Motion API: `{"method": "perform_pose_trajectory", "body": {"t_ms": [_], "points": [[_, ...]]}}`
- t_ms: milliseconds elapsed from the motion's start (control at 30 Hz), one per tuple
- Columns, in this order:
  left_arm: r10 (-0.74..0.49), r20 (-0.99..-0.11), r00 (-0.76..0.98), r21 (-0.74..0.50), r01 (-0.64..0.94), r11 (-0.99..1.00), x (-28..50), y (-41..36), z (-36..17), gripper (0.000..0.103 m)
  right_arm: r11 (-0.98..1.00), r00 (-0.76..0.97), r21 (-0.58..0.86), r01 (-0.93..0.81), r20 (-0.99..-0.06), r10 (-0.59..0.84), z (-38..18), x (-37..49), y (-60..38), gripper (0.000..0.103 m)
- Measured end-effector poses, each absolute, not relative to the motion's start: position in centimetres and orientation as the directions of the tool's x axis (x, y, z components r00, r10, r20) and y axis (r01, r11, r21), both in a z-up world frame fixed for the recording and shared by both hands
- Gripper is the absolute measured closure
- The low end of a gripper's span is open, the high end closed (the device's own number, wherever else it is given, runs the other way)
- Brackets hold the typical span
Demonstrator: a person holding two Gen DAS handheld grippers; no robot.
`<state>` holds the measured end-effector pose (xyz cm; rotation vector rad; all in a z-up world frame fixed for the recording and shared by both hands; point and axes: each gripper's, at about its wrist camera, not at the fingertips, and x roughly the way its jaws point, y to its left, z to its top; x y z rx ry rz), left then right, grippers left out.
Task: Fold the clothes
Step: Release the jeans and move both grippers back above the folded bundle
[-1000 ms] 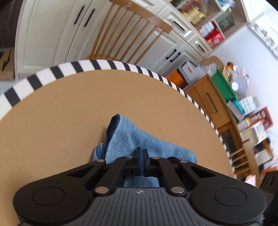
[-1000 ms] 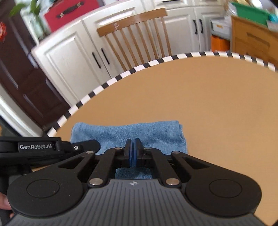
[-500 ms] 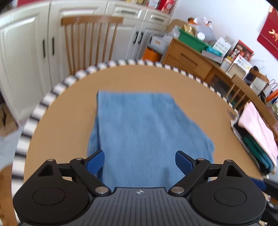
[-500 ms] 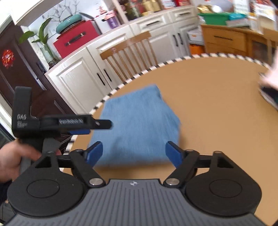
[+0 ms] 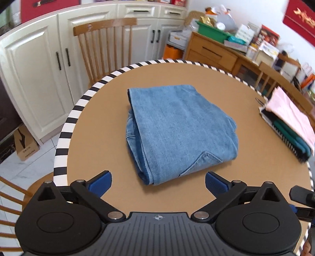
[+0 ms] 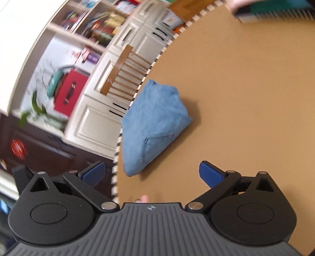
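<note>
While both claws hang above the near part of the round bench (image 5: 94, 126), the folded jeans (image 5: 177, 130) lie flat on it, ahead of the left claw (image 5: 158, 182) and clear of both blue pads (image 5: 100, 182). Seen from the left wrist, the denim bundle sits just beyond the gap between the fingers, its nearest corner close to the tips but not between them. Seen from the right wrist, whose picture is tilted and blurred, the jeans (image 6: 151, 126) lie ahead and slightly left of the right claw (image 6: 150, 173), by the striped bench rim (image 6: 116, 157), again apart from the pads (image 6: 92, 174).

Legible writing is scarce. A cardboard box (image 5: 26, 145) on the floor, far left of the left claw, carries small dark print too small to read. A red hanging (image 5: 300, 18) at the upper right bears gold characters that cannot be made out.

Left claw: jaws opening, spread very wide, nothing between the pads, nothing touched. Right claw: jaws likewise opening and spread very wide, empty, in contact with nothing.

Right of the left claw, near the far bench edge, rests a stack of folded clothes (image 5: 291, 122), pink on top of green and dark layers. Beyond the jeans stands a wooden chair (image 5: 104, 45) against white cabinets (image 5: 35, 78).
</note>
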<state>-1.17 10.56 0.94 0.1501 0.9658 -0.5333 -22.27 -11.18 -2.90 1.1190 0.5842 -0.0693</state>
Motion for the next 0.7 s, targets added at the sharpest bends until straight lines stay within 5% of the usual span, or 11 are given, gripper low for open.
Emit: {"method": "perform_pose_trajectory", "body": {"t_ms": [167,400,700], "points": [[-0.381,-0.81,0.445,-0.021,0.628,0.778,0.2,9.3,1.8,0.001,0.344,0.835,0.841,0.418,-0.505,0.221,-4.8,-23.4,-9.8,0.001],[-0.502,-0.81,0.303,-0.093,0.778,0.621,10.5,7.5,1.9,0.001,0.222,0.914,0.896,0.385,-0.404,0.041,-6.3,-20.4,-7.7,0.001],[-0.565,-0.825,-0.028,-0.193,0.953,0.234,25.8,3.3,1.6,0.001,-0.196,0.884,0.893,0.405,-0.438,-0.167,-11.9,-13.2,-1.2,0.001]]}}
